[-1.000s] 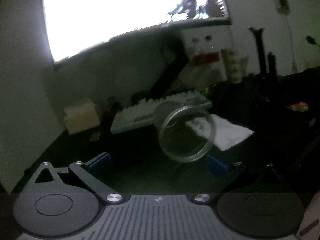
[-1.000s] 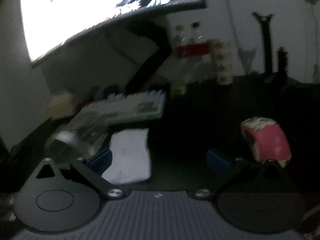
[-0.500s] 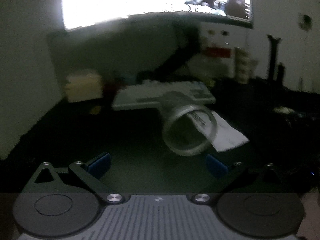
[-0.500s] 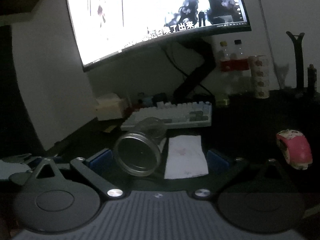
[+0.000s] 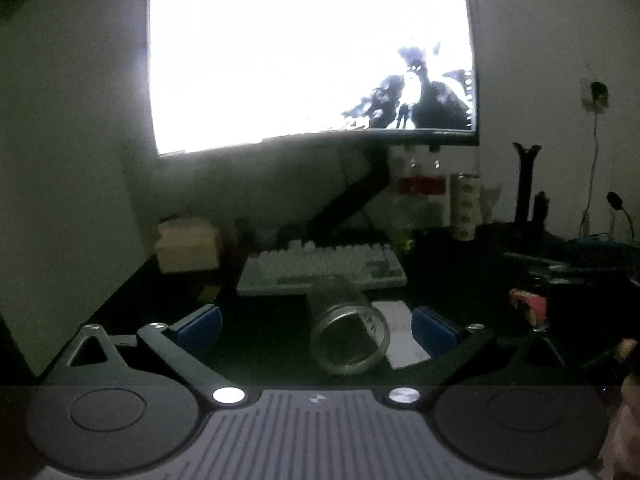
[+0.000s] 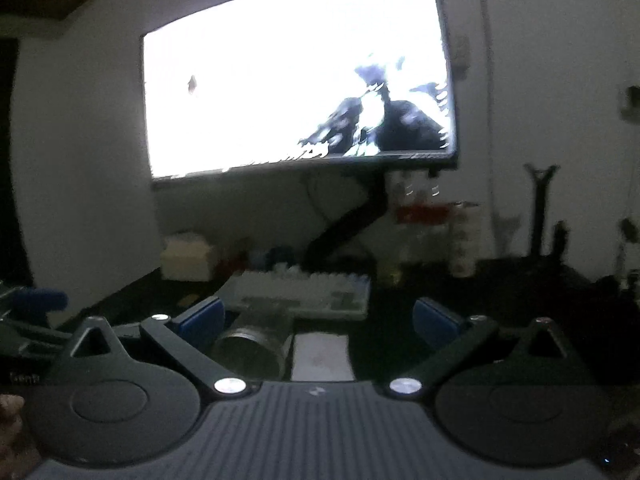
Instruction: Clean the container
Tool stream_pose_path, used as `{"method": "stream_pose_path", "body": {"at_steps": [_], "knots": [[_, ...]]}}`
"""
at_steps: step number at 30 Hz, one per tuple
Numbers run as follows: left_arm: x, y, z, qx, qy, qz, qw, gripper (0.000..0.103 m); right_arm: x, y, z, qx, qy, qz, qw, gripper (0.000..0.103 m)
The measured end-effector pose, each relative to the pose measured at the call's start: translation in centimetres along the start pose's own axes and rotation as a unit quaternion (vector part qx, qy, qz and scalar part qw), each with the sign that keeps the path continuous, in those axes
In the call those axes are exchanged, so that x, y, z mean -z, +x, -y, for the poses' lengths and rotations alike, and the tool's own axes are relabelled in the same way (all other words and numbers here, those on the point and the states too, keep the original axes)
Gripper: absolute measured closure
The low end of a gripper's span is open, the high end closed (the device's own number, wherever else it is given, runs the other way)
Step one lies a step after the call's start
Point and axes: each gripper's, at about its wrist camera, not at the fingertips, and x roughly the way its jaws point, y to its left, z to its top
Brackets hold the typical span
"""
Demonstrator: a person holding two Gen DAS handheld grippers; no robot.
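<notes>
A clear glass jar point(image 5: 347, 326) lies on its side on the dark desk, mouth toward me, between the blue pads of my left gripper point(image 5: 316, 326), which is open and not touching it. A white tissue point(image 5: 400, 334) lies flat just right of the jar. In the right wrist view the jar point(image 6: 254, 346) sits low, near the left pad of my open right gripper point(image 6: 318, 318). There the tissue point(image 6: 320, 354) lies beside it, straight ahead. Nothing is held by either gripper.
A white keyboard point(image 5: 320, 270) lies behind the jar under a bright monitor point(image 5: 308, 56) on a dark arm. A beige box point(image 5: 188, 246) stands at the left. Bottles and a patterned cup point(image 5: 464, 208) stand at the back. A pink object point(image 5: 528, 304) lies at the right.
Both views have pulled back and tilted up, so the monitor fills more of the frame. The jar and tissue now sit lower and smaller, still lying on the desk. Both grippers stayed open.
</notes>
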Motion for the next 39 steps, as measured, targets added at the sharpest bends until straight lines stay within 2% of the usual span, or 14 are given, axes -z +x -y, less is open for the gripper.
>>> {"method": "stream_pose_path", "body": {"at_steps": [4, 8, 10, 13, 16, 17, 20, 23, 26, 28, 31, 34, 39], "knots": [[-0.5, 0.7, -0.5, -0.016, -0.032, -0.059, 0.9976, 0.0, -0.1, 0.6, 0.3, 0.029, 0.026, -0.058, 0.998, 0.0], [-0.4, 2.4, -2.4, 0.011, -0.101, -0.113, 0.9884, 0.0, -0.7, 3.1, 0.5, 0.006, 0.033, -0.114, 0.993, 0.0], [-0.8, 3.8, -2.5, -0.004, -0.103, -0.128, 0.9864, 0.0, -1.2, 4.9, 1.1, -0.02, 0.061, -0.139, 0.988, 0.0], [-2.0, 5.4, -2.0, -0.034, -0.1, -0.137, 0.9849, 0.0, -1.8, 8.3, 2.6, -0.065, 0.101, -0.193, 0.974, 0.002], [-3.1, 6.5, -0.7, -0.047, -0.064, -0.137, 0.9874, 0.0, -1.9, 11.0, 3.7, -0.096, 0.109, -0.235, 0.961, 0.017], [-3.3, 6.6, 0.0, -0.062, -0.044, -0.133, 0.9882, 0.0, -1.8, 11.6, 4.0, -0.093, 0.115, -0.242, 0.959, 0.017], [-3.4, 6.9, 1.8, -0.087, -0.006, -0.134, 0.9872, 0.0, -1.8, 12.4, 4.3, -0.065, 0.125, -0.236, 0.962, 0.013], [-3.3, 7.1, 2.6, -0.071, -0.001, -0.146, 0.9867, 0.0, -2.0, 12.4, 4.3, -0.062, 0.113, -0.217, 0.968, 0.012], [-3.4, 7.1, 2.7, -0.074, -0.006, -0.15, 0.9859, 0.0, -2.3, 11.7, 3.6, -0.065, 0.093, -0.197, 0.974, 0.012], [-3.8, 7.1, 2.7, -0.078, -0.004, -0.145, 0.9863, 0.0, -2.4, 11.0, 3.2, -0.067, 0.088, -0.178, 0.978, 0.007], [-4.7, 6.7, 2.5, -0.062, -0.001, -0.133, 0.9891, 0.0, -2.4, 10.3, 2.9, -0.049, 0.075, -0.16, 0.983, 0.005], [-5.2, 6.6, 2.5, -0.058, -0.008, -0.137, 0.9888, 0.0, -2.2, 9.8, 3.0, -0.04, 0.067, -0.156, 0.985, 0.001], [-4.3, 5.9, 3.9, -0.066, 0.012, -0.129, 0.9894, 0.0, -2.0, 8.1, 4.1, -0.042, 0.086, -0.137, 0.986, 0.001]]}}
